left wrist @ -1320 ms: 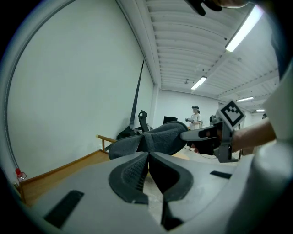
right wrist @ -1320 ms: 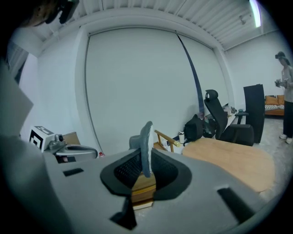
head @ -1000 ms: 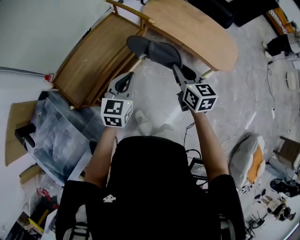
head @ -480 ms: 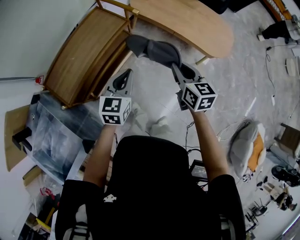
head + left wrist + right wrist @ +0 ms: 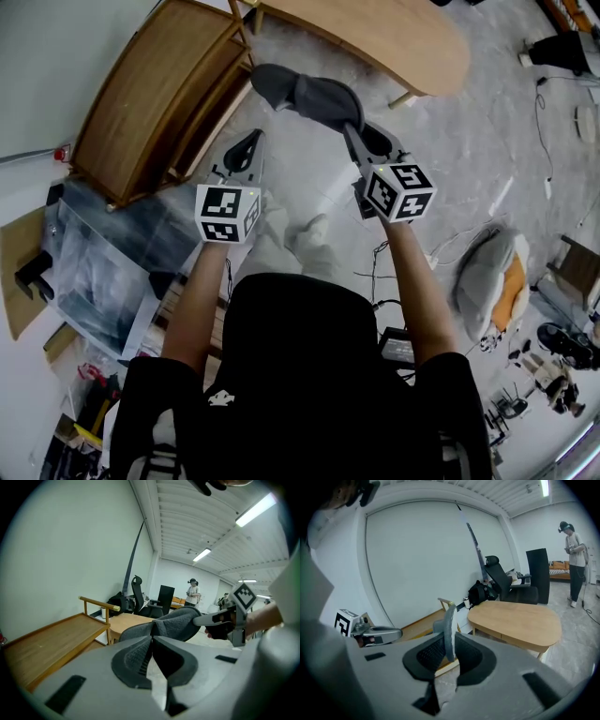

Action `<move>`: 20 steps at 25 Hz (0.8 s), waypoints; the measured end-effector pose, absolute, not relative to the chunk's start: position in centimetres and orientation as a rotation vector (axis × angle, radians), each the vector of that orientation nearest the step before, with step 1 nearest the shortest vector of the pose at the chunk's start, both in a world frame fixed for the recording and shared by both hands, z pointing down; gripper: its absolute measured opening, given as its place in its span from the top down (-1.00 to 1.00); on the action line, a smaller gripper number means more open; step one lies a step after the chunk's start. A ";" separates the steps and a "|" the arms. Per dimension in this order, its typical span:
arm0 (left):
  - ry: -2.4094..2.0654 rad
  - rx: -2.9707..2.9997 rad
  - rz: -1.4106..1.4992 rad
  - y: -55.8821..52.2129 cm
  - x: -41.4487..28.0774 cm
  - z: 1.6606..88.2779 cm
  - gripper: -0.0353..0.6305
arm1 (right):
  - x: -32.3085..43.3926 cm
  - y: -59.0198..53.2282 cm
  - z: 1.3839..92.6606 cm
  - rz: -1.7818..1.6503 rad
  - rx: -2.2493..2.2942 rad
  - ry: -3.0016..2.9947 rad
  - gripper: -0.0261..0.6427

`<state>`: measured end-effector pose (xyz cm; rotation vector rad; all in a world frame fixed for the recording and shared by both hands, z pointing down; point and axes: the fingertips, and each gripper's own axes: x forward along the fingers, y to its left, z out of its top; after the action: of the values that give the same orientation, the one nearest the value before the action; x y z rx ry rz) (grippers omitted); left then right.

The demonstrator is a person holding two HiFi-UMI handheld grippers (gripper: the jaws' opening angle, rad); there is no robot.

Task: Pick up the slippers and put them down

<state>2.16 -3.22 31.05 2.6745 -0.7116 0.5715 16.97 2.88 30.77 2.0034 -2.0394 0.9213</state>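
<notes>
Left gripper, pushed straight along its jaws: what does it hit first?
Probably the gray slippers held in the right gripper, just beyond the left gripper's tips; depth is unclear.

Wooden table [image 5: 375, 37], wooden cart [image 5: 150, 94]

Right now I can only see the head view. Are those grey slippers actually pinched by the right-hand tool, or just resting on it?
Observer: Pinched. The right gripper view shows a grey edge of the slippers standing upright, clamped in the right gripper.
Operator: And the left one, is it holding anything?
Observer: No. The left gripper view shows the left gripper with its jaws together and nothing between them.
Operator: Is anyone else around?
Observer: Yes, a person stands far off across the room.
</notes>
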 end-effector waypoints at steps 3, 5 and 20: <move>-0.716 2.665 0.600 -3.2 2.1 32.7 0.87 | 17.1 3.1 32.6 0.946 1.995 -2.035 0.77; -0.720 2.663 0.617 -3.1 1.8 33.7 0.87 | 16.8 3.2 33.8 0.957 1.983 -2.039 0.77; -0.698 2.658 0.706 -0.3 0.8 46.3 0.87 | 15.3 5.7 47.2 1.059 1.906 -2.070 0.76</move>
<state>0.79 -0.27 46.27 2.6579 -0.6976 0.7057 15.34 5.75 47.17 1.9064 -2.0696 1.0591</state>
